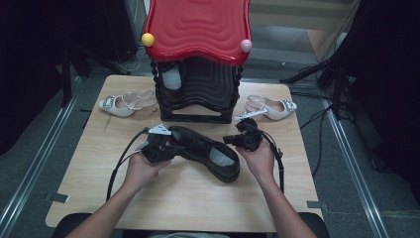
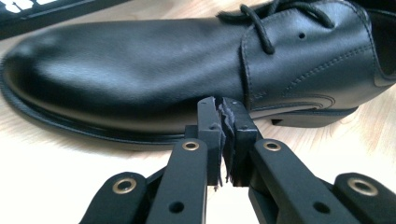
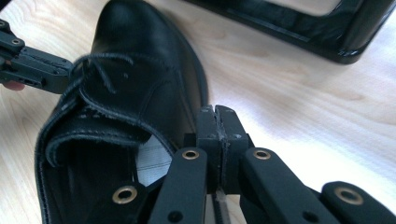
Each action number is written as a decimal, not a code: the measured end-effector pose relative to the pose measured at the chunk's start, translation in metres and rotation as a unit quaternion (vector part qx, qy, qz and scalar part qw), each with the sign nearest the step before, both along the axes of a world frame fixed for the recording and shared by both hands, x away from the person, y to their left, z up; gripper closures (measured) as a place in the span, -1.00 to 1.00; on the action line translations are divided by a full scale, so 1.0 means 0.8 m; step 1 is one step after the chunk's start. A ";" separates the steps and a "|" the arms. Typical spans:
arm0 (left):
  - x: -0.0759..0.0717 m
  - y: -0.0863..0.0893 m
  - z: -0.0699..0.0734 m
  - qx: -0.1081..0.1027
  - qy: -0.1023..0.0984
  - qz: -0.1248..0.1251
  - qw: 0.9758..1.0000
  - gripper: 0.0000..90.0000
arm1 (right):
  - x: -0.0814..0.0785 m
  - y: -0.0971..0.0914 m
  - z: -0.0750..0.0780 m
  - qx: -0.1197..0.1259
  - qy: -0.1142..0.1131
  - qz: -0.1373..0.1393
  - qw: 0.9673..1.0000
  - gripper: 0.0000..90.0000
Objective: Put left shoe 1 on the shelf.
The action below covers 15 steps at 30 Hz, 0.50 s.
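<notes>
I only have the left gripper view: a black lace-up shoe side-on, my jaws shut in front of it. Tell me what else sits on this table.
Observer: Behind the black shoe stands a black shoe rack with a red roof-shaped top.
Operator: Report any other shoes.
Observer: Two pale slingback heels: one left of the rack, one on its right.
Operator: Give me the right gripper.
Observer: The right gripper is shut with nothing between its jaws, beside the shoe's opening, near the heel end.
Operator: Say what's inside the shoe.
Observer: A pale grey insole shows through the opening.
</notes>
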State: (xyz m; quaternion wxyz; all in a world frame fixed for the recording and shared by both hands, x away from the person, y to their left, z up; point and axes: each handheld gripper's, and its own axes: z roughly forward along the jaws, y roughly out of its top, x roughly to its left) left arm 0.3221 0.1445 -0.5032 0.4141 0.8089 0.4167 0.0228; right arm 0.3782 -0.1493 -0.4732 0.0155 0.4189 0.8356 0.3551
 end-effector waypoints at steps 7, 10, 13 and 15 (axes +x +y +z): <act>0.000 -0.004 -0.003 -0.002 0.006 -0.001 1.000 0.92 | -0.011 0.008 0.000 -0.018 -0.013 0.000 1.000 1.00; 0.000 -0.003 -0.003 0.000 0.003 0.003 1.000 0.90 | -0.019 0.009 -0.001 -0.012 -0.013 0.000 1.000 1.00; 0.001 -0.003 -0.003 -0.003 0.005 0.007 1.000 0.89 | -0.028 0.005 -0.004 0.006 -0.010 0.001 1.000 1.00; 0.003 -0.003 -0.003 -0.008 0.009 0.010 1.000 0.89 | -0.034 0.003 -0.007 0.017 -0.013 -0.001 1.000 1.00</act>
